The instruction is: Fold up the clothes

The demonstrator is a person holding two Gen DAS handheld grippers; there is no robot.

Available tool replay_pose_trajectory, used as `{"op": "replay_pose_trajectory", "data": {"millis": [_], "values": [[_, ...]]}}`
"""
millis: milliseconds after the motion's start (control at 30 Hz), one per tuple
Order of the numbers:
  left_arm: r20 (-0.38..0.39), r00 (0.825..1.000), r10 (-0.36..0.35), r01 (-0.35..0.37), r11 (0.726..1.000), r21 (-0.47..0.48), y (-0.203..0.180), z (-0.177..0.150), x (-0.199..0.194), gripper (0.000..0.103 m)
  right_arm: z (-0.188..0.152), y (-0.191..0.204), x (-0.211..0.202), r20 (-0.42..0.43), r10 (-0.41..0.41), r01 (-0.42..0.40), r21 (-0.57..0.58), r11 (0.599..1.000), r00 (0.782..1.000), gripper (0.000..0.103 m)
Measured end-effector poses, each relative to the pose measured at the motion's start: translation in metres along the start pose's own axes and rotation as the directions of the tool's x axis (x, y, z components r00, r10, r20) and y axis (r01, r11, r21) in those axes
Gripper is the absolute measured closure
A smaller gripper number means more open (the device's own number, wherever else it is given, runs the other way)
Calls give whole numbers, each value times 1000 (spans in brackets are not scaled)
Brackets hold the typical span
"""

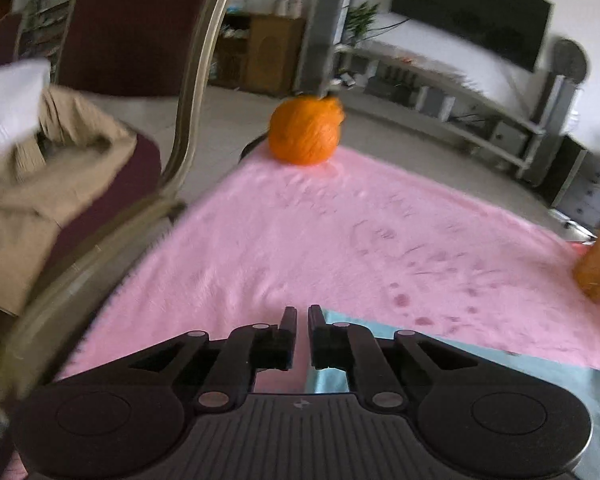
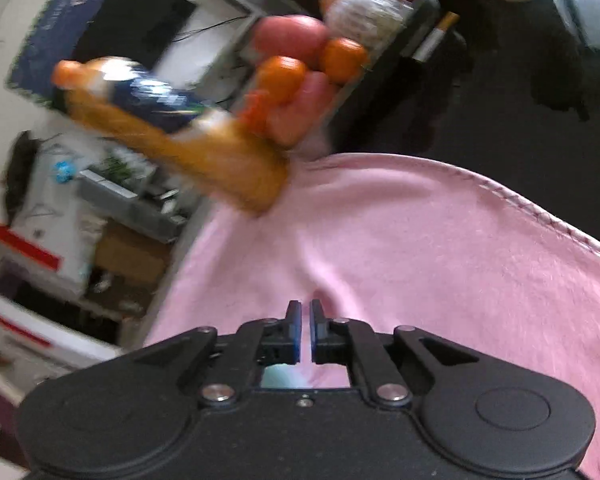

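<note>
Both grippers nearly closed over the pink fabric, fold not yet visibly begun.

At left frame, beige clothes (image 1: 40,184) lie heaped on a chair; the pink cloth (image 1: 340,240) covers the counter at centre. The left hand-held gripper (image 1: 302,316) looks clenched on nothing. The right hand-held gripper (image 2: 304,312) seems pinched on a pink ridge, though I cannot tell. Next likely needs a firm edge grip.

A home living room: wall television (image 1: 472,12), low media shelf (image 1: 440,92), upholstered chair (image 1: 140,28), fruit basket (image 2: 320,60)
</note>
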State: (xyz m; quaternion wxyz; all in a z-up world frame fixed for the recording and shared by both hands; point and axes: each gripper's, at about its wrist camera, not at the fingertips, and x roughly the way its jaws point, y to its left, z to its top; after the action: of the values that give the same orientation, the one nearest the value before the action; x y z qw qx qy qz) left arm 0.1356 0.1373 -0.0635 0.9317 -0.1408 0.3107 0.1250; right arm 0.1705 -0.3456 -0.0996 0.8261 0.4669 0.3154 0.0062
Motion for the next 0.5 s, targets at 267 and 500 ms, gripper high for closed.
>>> {"op": "replay_pose_trajectory", "data": {"millis": [267,500], "values": [[-127,975,-181,188,981,42,19,-41,-51,84,-42,20,-87,-165,146,-159,-70,985,975,88],[-91,989,-117,130,980,151,-5,-59,-27,89,-77,-5,-34,-289,129,-136,-6,991,949,88]]}}
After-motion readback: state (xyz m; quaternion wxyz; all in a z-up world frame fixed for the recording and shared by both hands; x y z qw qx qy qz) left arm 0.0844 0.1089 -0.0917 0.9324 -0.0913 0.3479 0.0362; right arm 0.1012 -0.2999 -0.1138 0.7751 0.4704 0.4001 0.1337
